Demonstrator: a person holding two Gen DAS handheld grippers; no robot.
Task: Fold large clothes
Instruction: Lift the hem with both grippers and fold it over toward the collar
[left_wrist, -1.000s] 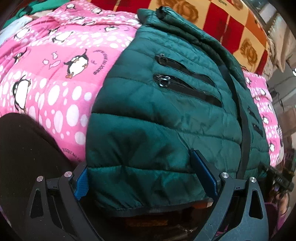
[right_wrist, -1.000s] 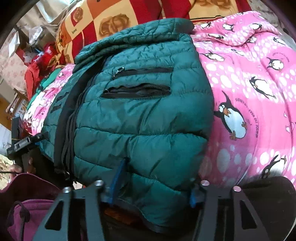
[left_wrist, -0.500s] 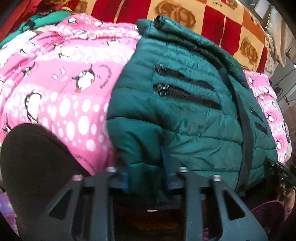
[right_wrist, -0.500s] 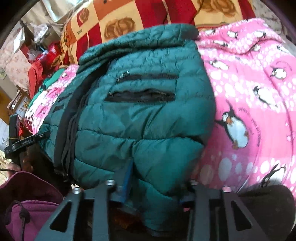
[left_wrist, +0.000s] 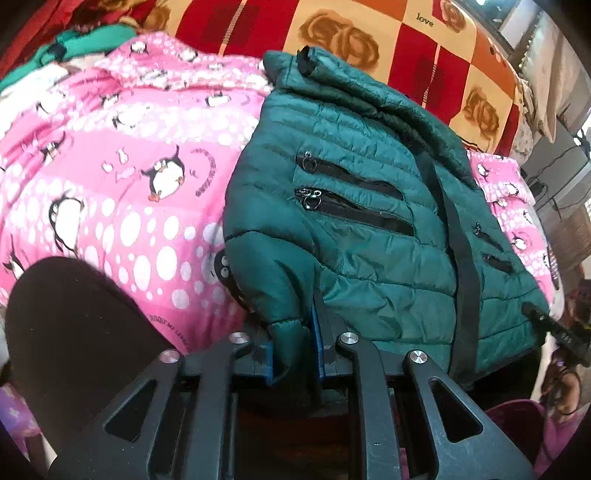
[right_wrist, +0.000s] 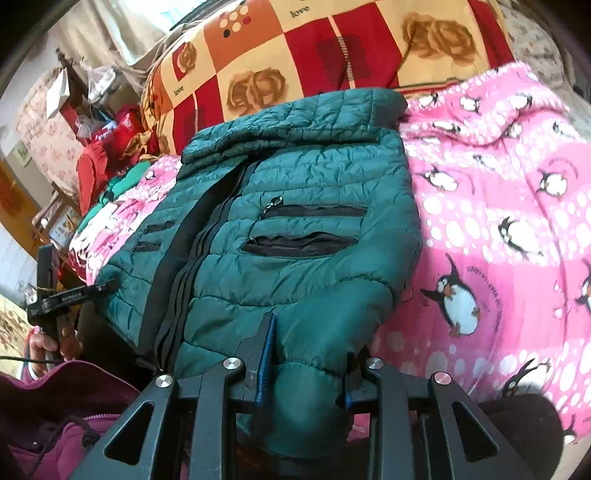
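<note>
A dark green quilted jacket (left_wrist: 369, 229) lies front up on a pink penguin blanket (left_wrist: 122, 192), with its black zip line and pockets showing. My left gripper (left_wrist: 293, 332) is shut on the jacket's near left bottom corner, and the fabric bunches between its blue pads. In the right wrist view the same jacket (right_wrist: 295, 236) lies on the blanket (right_wrist: 498, 229). My right gripper (right_wrist: 310, 354) is shut on the jacket's near right bottom corner. The hem is lifted at both corners.
A red and cream rose-patterned blanket (left_wrist: 406, 44) lies behind the jacket. A dark rounded object (left_wrist: 70, 332) sits at the near left. A purple garment (right_wrist: 55, 424) and a pile of red and green clothes (right_wrist: 107, 162) are at the left.
Both grippers closed from open onto the jacket's bottom hem. The corners have been pinched and raised slightly, and the cameras tilted up a little.
</note>
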